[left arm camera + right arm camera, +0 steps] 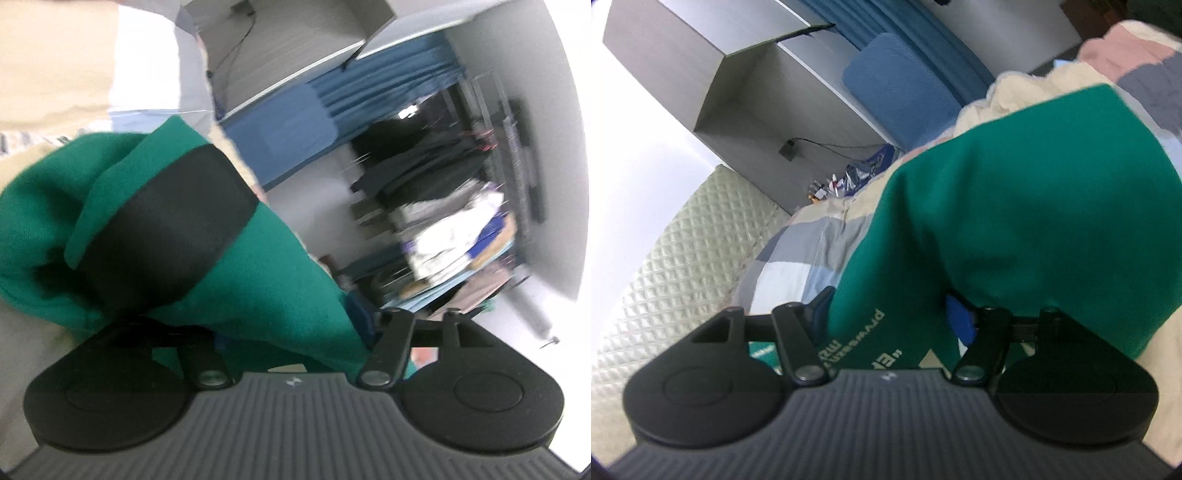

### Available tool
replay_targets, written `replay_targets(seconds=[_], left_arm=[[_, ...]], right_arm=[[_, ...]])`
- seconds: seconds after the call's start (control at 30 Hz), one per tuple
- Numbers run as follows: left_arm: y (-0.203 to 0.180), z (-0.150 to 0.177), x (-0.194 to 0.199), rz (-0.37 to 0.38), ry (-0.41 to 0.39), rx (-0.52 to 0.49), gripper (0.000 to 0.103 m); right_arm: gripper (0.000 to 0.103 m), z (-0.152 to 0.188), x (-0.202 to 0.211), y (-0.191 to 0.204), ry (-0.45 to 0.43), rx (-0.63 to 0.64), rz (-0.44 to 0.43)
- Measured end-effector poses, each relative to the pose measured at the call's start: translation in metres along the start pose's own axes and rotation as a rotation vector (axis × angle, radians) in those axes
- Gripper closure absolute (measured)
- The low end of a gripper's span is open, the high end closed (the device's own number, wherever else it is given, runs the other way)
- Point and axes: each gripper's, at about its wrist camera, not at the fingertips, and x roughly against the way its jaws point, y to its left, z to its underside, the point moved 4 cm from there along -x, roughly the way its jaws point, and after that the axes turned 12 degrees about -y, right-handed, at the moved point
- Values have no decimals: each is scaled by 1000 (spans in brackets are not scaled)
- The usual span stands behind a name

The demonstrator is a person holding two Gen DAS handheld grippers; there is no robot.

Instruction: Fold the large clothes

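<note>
Nearest each lens, green cloth fills the gap between the fingers. In the left wrist view the left gripper (291, 328) has its linkage arms splayed, and the green garment (258, 266) runs down between them; the fingertips are buried in fabric, so whether the pads press on it cannot be told. The right gripper (894, 325) shows the same picture: linkage spread, cloth bunched in the gap and a blue pad (960, 325) peeking out at the right side, with contact again hidden.

Judging by the wide set of both claws and the cloth draped loosely over them, the step in hand looks like the letting-go at the end of 1 fold (or a regrip for the next). The next move would call for drawing both grippers clear without dragging the cloth, then finding 2 fresh edges to take.

The garment is a thick green sweatshirt-like piece with a broad black band (162, 221) across what seems a sleeve, and white lettering (864, 343) near the right gripper. It lies heaped, not flat, on a bed with a checked cover (790, 254). Beyond are a quilted headboard (683, 251), a grey shelf unit (768, 103), blue curtains (384, 77) and a blurred rack of clothes (443, 221).
</note>
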Motion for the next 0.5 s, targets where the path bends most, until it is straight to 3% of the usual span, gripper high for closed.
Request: replay_targets(seconds=[0.1, 0.17, 0.33, 0.5], left_arm=[[16, 6, -20, 49, -7, 19, 29], [30, 9, -34, 64, -1, 60, 21], [57, 12, -62, 81, 11, 125, 21], [69, 6, -73, 82, 4, 152, 21]], right_arm=[[35, 0, -17, -12, -7, 10, -1], [35, 0, -30, -22, -11, 0, 8], [35, 4, -66, -52, 9, -12, 59], [35, 7, -73, -60, 3, -15, 79]])
